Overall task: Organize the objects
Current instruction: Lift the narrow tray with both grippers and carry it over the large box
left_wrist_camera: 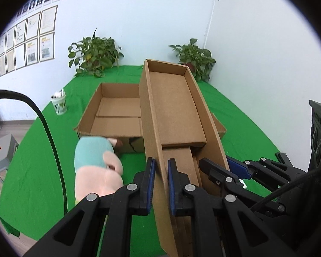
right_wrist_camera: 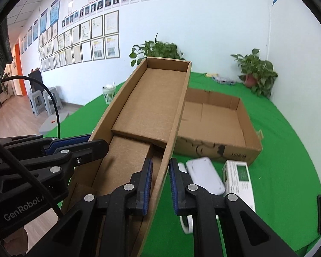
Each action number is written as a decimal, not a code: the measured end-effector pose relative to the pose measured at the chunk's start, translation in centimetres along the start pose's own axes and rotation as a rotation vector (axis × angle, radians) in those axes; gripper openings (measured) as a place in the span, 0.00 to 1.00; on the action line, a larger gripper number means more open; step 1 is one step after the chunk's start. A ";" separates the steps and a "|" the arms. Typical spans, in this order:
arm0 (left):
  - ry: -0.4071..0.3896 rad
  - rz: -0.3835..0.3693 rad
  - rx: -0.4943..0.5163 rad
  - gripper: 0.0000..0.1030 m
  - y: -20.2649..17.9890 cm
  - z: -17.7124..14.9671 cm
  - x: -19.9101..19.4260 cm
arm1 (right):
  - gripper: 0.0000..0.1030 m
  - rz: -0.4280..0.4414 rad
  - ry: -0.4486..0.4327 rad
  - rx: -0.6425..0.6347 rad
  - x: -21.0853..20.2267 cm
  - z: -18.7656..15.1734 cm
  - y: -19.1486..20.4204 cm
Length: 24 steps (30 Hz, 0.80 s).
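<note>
A long, narrow cardboard tray hangs tilted above the green table, with its far end higher. My left gripper is shut on the tray's left side wall. My right gripper is shut on its right side wall. Each gripper shows in the other's view, the right gripper and the left gripper, both clamped on the tray's walls. Behind and below the tray, a wider open cardboard box rests on the table with nothing visible inside.
A teal and pink plush toy lies left of the box. A white case and a white and green carton lie at the box's front right. A pale cup and two potted plants stand at the back.
</note>
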State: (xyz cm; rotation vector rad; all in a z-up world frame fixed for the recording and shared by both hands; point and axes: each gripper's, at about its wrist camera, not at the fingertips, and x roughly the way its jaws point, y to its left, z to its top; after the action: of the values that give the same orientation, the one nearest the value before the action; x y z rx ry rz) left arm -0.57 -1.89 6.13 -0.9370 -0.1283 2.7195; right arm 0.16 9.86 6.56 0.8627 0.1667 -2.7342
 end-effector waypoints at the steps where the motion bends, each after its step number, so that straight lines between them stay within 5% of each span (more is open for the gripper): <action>1: -0.009 0.001 0.003 0.10 0.1 0.5 0.0 | 0.13 -0.005 -0.007 -0.001 0.0 0.5 0.0; 12: -0.079 0.019 0.023 0.10 1.5 4.6 0.3 | 0.13 -0.031 -0.073 -0.026 0.0 6.2 0.9; 24: -0.095 0.035 0.035 0.10 4.0 9.0 2.7 | 0.13 -0.025 -0.076 -0.021 5.2 12.4 1.1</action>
State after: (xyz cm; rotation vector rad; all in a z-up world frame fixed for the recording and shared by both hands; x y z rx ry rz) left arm -9.04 -5.00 10.95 -0.8082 -0.0830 2.7894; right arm -10.39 5.37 13.65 0.7544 0.1918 -2.7785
